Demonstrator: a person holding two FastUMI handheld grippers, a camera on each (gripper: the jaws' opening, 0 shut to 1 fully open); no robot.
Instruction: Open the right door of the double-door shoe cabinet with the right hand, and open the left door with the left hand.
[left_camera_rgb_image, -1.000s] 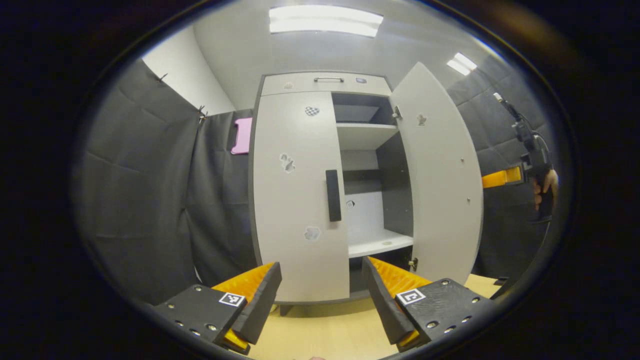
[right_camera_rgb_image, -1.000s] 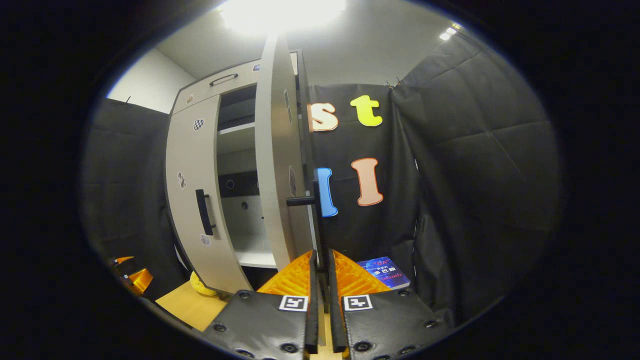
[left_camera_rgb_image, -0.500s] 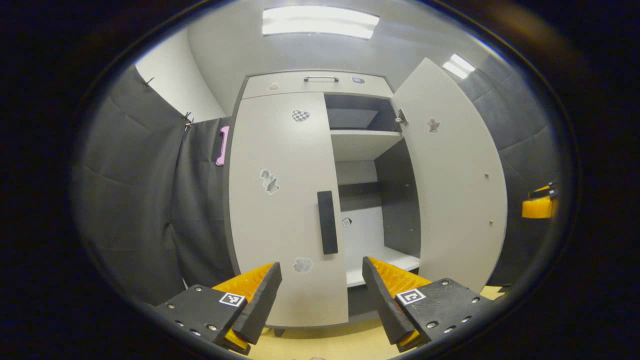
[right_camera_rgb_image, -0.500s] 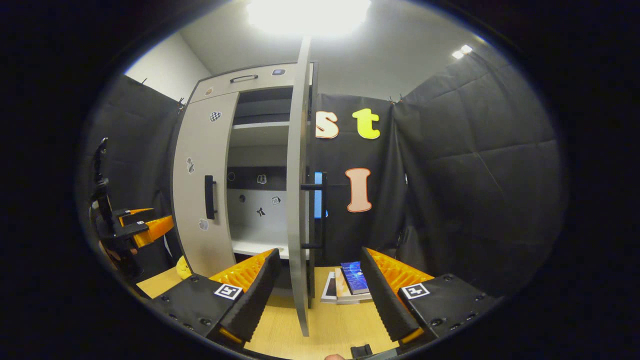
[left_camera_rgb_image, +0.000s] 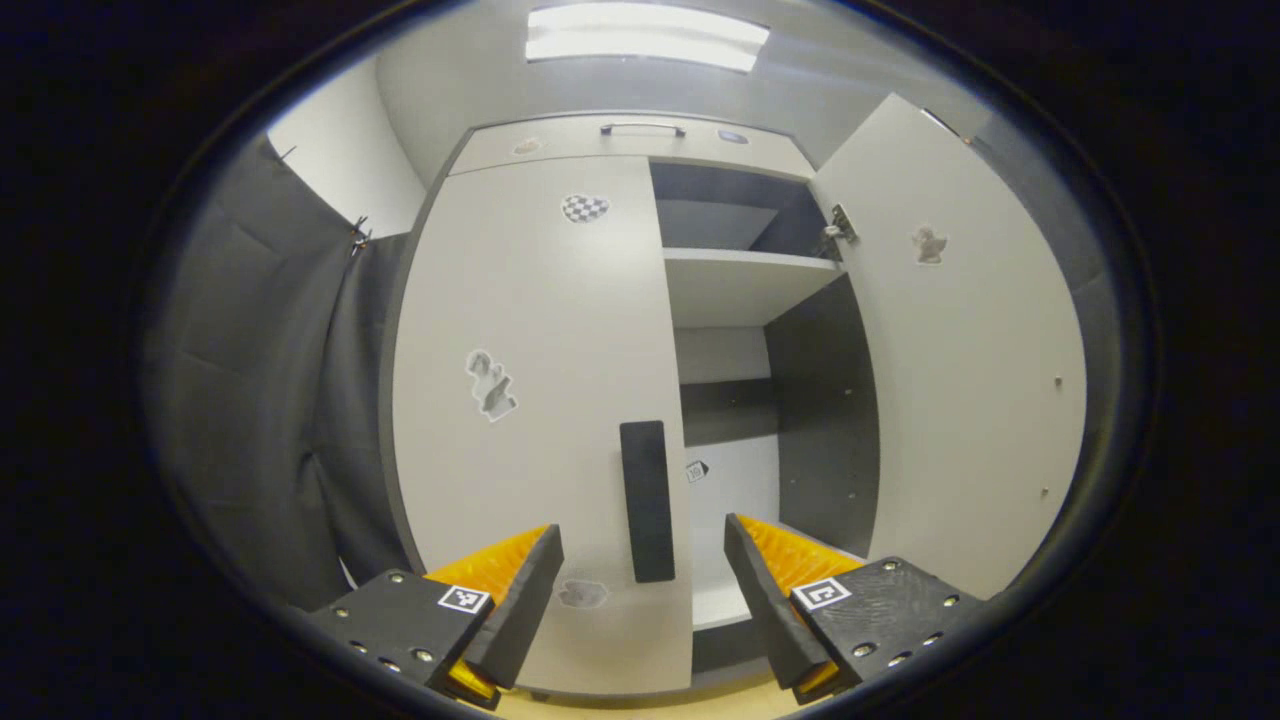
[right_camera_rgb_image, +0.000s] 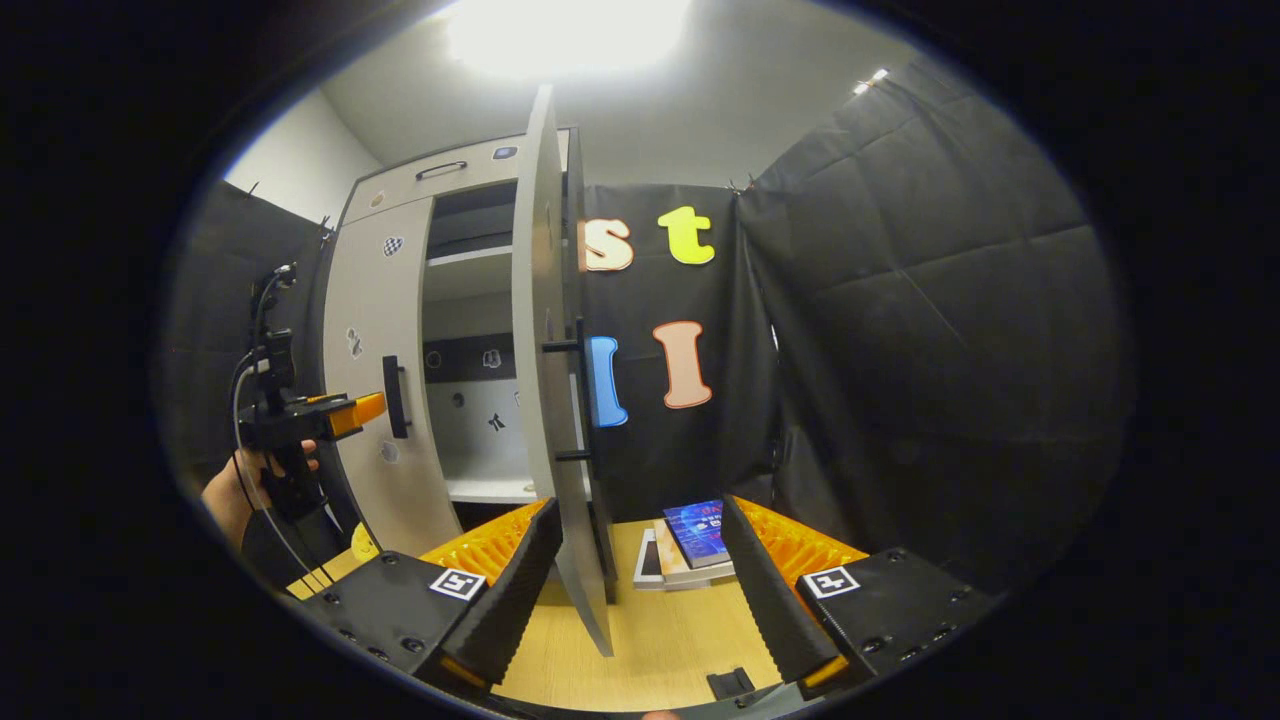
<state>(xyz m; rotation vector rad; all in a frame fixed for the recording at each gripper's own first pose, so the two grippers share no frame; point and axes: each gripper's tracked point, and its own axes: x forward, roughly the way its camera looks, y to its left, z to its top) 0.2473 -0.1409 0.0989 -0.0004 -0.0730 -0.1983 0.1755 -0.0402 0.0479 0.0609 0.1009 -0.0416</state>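
The grey shoe cabinet has its left door (left_camera_rgb_image: 520, 380) closed, with a black vertical handle (left_camera_rgb_image: 647, 500) near its inner edge. My left gripper (left_camera_rgb_image: 640, 575) is open, and that handle stands just ahead between its fingers, untouched. The right door (left_camera_rgb_image: 960, 370) is swung wide open, baring the shelves (left_camera_rgb_image: 745, 280). In the right gripper view the right door (right_camera_rgb_image: 545, 340) is seen edge-on with its black handle (right_camera_rgb_image: 578, 400). My right gripper (right_camera_rgb_image: 635, 575) is open and holds nothing, a short way back from the door's lower edge. The left gripper (right_camera_rgb_image: 345, 410), in a hand, points at the left door's handle (right_camera_rgb_image: 393, 397).
A stack of books (right_camera_rgb_image: 690, 540) lies on the wooden floor (right_camera_rgb_image: 650, 640) by the black cloth wall behind the open door. A yellow object (right_camera_rgb_image: 362, 545) sits low beside the cabinet's foot. A top drawer with a metal handle (left_camera_rgb_image: 642, 130) spans the cabinet.
My left gripper has moved closer to the left door, so its handle looms larger between the fingers. My right gripper let go of the right door's handle, opened and drew back.
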